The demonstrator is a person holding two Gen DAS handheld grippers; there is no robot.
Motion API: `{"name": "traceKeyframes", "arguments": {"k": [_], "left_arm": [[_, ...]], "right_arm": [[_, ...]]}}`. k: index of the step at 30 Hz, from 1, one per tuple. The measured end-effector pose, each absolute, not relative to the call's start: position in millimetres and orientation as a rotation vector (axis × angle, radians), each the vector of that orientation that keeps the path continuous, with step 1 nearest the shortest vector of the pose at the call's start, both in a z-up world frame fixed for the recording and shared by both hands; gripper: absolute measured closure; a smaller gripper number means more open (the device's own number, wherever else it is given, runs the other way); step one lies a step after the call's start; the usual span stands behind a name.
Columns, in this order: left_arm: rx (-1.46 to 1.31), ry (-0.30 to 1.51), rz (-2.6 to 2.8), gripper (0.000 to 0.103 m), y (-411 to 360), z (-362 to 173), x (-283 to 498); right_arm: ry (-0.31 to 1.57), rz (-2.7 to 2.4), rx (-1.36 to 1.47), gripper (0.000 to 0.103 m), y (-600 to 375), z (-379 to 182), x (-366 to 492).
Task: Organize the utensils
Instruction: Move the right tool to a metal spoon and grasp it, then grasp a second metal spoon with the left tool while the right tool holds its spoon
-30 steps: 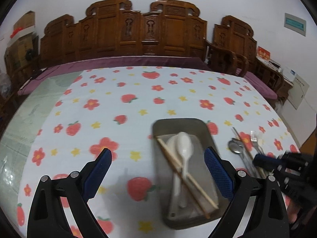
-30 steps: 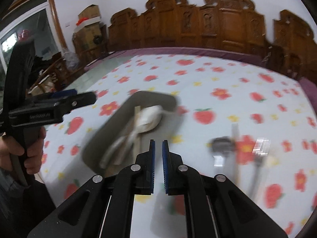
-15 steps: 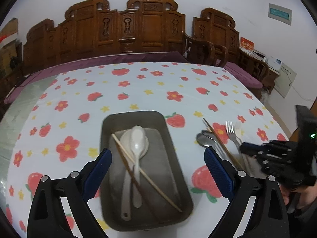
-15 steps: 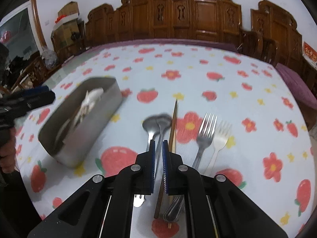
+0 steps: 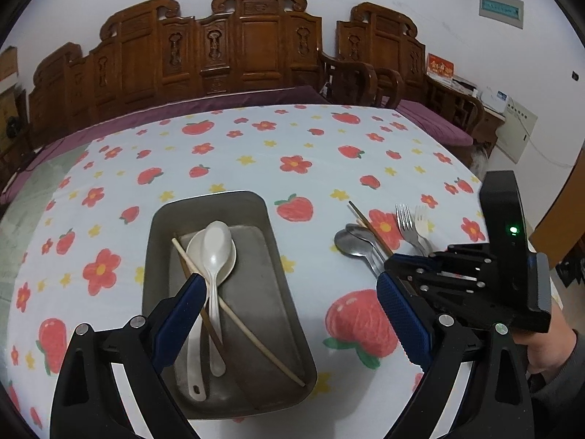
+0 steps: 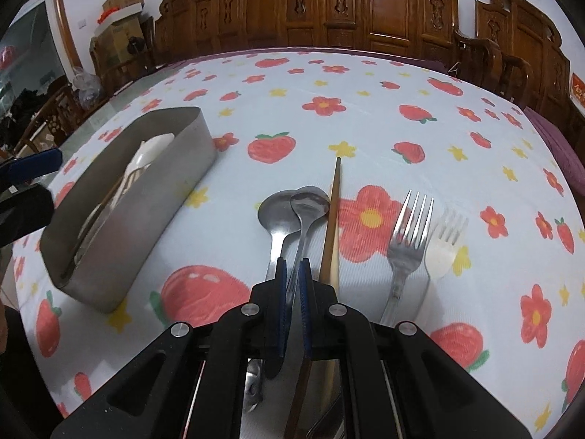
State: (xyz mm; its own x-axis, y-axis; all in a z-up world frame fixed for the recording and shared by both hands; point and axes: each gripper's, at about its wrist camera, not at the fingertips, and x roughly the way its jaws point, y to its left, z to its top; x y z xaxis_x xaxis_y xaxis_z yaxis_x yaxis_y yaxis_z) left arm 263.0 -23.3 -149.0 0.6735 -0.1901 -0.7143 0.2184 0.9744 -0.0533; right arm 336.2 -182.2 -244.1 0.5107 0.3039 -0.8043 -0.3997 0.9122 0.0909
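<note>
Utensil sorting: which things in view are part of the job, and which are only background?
Job: metal tray, white spoons, chopsticks in tray, steel spoons, loose chopsticks, forks.

Background: carved wooden chairs, cardboard boxes, flowered tablecloth.

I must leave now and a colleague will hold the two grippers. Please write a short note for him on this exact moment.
Left gripper: open, empty, above the grey metal tray.
Right gripper: fingers nearly closed around the handle of the upper steel spoon; whether it grips is unclear.
Done: two white plastic spoons and two wooden chopsticks lie in the tray.
Left on the flowered tablecloth: lower steel spoon, brown chopstick pair, steel fork, pale fork.
</note>
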Motion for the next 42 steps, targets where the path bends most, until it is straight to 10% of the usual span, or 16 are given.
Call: {"name": "traceKeyframes", "arguments": {"k": [33, 42], "left_arm": [[0.115, 0.824, -0.234, 0.013, -94.0, -151.0, 258.6], [0.090, 0.861, -0.261, 0.042, -118.5, -158.8, 285.0]], "right_arm": [[0.858, 0.385, -0.015, 0.098, -273.4, -203.2, 329.3], [0.847, 0.373, 0.022, 0.098, -289.1, -200.8, 328.8]]}}
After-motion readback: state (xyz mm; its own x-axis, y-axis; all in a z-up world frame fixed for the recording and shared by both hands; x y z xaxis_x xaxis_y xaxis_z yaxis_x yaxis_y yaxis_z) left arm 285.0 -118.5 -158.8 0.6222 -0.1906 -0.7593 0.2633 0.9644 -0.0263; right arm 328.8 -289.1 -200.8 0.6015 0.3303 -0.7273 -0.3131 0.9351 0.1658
